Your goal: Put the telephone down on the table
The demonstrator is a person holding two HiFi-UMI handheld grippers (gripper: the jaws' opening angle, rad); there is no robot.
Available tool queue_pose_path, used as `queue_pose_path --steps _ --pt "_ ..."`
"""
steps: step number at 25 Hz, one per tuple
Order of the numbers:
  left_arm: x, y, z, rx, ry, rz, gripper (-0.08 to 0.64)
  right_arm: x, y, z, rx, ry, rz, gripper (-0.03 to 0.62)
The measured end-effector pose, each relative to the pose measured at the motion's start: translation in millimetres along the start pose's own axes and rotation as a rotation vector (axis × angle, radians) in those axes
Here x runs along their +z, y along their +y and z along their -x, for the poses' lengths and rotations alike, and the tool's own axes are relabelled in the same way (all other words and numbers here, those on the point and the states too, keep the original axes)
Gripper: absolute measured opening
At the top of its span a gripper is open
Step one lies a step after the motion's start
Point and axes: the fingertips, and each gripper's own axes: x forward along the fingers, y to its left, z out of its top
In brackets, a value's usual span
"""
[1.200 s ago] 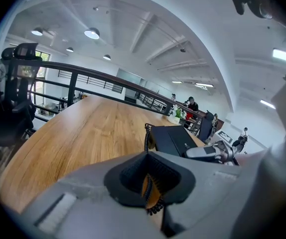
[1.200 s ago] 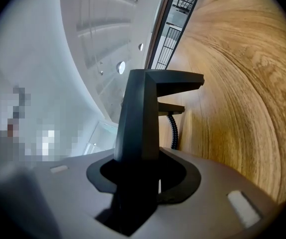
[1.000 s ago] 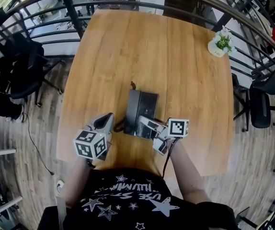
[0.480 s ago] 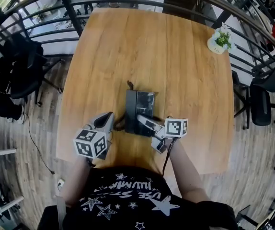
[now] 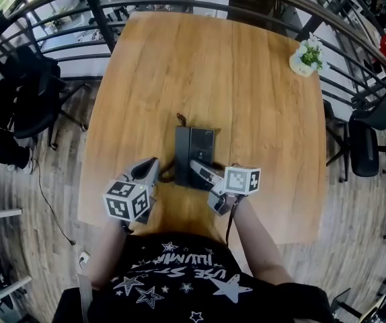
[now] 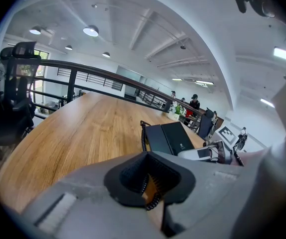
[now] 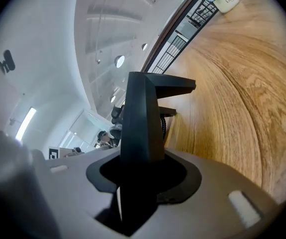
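The black telephone [image 5: 194, 155] lies near the middle of the wooden table [image 5: 206, 73], handset along its left side. My right gripper [image 5: 201, 171] is shut on the telephone's near edge. In the right gripper view the black body [image 7: 140, 118] rises from between the jaws, its far end close to the tabletop. The coiled cord [image 5: 169, 176] curls off its left side. My left gripper [image 5: 148, 171] hangs left of the phone, apart from it, its jaws nearly together. Through the thin slit in the left gripper view only cord [image 6: 153, 199] and table show; the telephone [image 6: 170, 137] is farther right.
A small potted plant [image 5: 306, 58] stands at the table's far right corner. A dark railing [image 5: 58, 19] curves round the far and left sides. Office chairs [image 5: 25, 93] stand left, and another chair [image 5: 374, 140] is on the right. The person's torso is at the near edge.
The right gripper has rolled and shifted slightly left with the telephone, which now sits a little farther left. The left gripper has not moved.
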Motion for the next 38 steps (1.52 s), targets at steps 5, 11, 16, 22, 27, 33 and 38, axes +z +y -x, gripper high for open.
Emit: queue_pose_path --steps 5,11,16,22,27,33,38 --pt "-0.9 -3.2 1.2 -0.002 -0.004 -0.003 0.003 0.1 -7.4 2.8 -0.090 0.006 0.068 0.180" --pt "0.4 -4.6 7.7 -0.001 -0.012 0.001 0.003 1.4 -16.0 8.5 -0.182 0.038 0.120 0.238" --pt "-1.4 -6.1 11.5 -0.002 -0.017 0.002 0.003 1.7 -24.8 15.1 -0.246 0.070 0.168 0.285" --pt "-2.1 -10.0 15.0 -0.008 -0.027 0.000 0.003 1.4 -32.4 23.1 -0.293 0.090 0.187 0.318" --pt "-2.7 -11.8 19.7 -0.008 -0.031 0.001 0.003 0.4 -35.2 27.6 -0.317 0.094 0.182 0.331" --pt "-3.7 -15.4 26.7 -0.012 -0.040 -0.007 0.003 -1.0 -33.1 29.0 -0.359 0.095 0.223 0.337" --pt "-6.2 -15.6 42.2 -0.008 -0.055 -0.008 0.003 -9.0 -26.0 34.7 -0.389 0.082 0.236 0.287"
